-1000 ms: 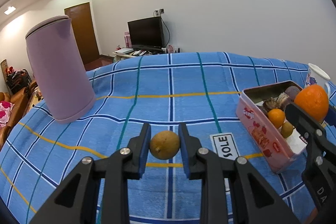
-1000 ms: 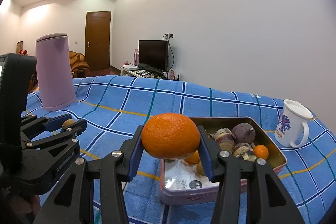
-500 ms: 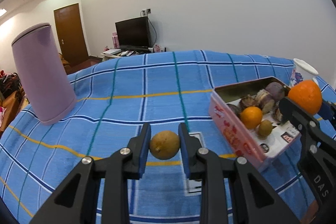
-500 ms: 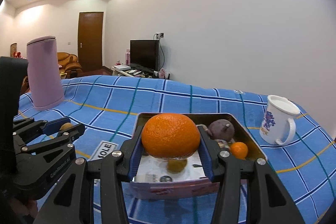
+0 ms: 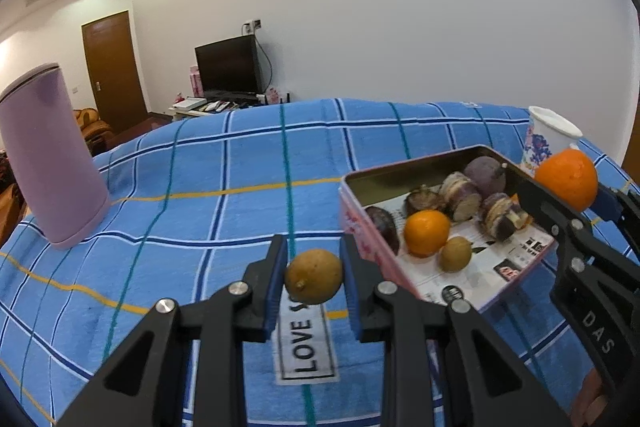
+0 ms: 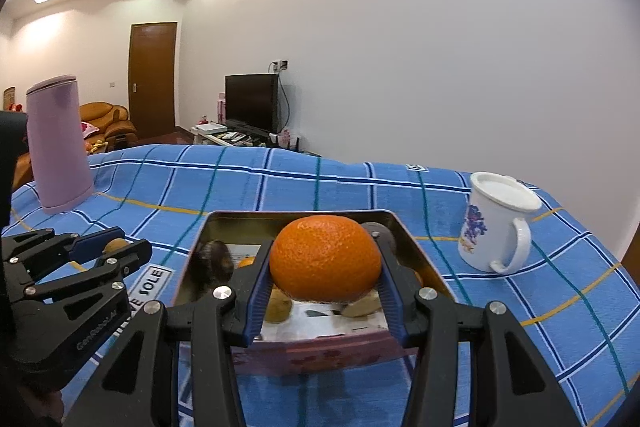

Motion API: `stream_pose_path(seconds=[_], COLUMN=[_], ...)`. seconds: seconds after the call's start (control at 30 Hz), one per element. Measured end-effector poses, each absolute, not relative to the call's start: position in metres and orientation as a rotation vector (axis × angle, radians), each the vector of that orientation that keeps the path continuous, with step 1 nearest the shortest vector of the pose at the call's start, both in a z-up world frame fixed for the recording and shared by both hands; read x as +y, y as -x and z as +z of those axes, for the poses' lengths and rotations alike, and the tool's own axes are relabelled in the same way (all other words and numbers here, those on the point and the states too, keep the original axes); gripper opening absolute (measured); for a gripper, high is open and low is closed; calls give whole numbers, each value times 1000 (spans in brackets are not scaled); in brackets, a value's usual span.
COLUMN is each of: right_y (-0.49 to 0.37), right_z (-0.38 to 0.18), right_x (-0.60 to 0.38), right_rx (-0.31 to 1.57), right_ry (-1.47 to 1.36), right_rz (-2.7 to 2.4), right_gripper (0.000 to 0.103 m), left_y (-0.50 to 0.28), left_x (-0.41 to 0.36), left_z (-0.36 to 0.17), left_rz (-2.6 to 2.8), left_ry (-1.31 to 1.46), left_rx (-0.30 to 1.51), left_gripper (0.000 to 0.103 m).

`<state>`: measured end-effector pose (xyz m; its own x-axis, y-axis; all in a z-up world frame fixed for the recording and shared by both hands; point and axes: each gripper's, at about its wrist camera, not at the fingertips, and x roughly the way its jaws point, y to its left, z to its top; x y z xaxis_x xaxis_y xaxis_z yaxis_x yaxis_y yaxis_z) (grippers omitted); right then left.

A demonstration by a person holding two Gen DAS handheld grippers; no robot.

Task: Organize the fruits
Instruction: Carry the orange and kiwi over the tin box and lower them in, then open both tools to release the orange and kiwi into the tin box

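Holding fruit in both grippers by the tin

Clamping a small yellow-brown fruit (image 5: 314, 276), the left gripper (image 5: 314, 277) hangs above the blue checked cloth (image 5: 224, 163), with the pink tin (image 5: 368, 243) at its 2 o'clock. The right gripper (image 6: 325, 263) is clamped on a large orange (image 6: 325, 258) over the tin, which holds a small orange (image 5: 427, 233) and dark fruits. A white mug (image 6: 496, 227) stands at 2 o'clock.
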<state>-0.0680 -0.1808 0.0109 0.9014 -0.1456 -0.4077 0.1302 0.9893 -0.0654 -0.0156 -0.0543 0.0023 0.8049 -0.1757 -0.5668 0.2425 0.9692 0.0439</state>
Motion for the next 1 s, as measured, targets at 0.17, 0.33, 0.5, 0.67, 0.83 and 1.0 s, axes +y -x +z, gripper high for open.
stream_pose_path(seconds=[0.17,0.33,0.5,0.67,0.83,1.0], right_y=[69,68,68,68,68,68], right_z=[11,11,11,11,12,13], right_x=[-195,-206,-217,-228,-239,-245], right_rx=[429,433,434,433,435,433], right_ry=[32,25,23,20,10,12], right_rz=[-167,-189,-211,-239,-262,-280], right_gripper=[50,50,50,50,50,50], left_y=[17,16,16,15,11,8], left_x=[-66,-77,-91,-102,-109,-117], left_z=[5,9,12,13,12,13], left_rz=[-247,-268,-293,-313,-331,-343], left_ry=[-120,-128,-140,-149,-143,-137], left_rx=[584,573,563,559,571,570], left_gripper=[28,28,28,28,28,28])
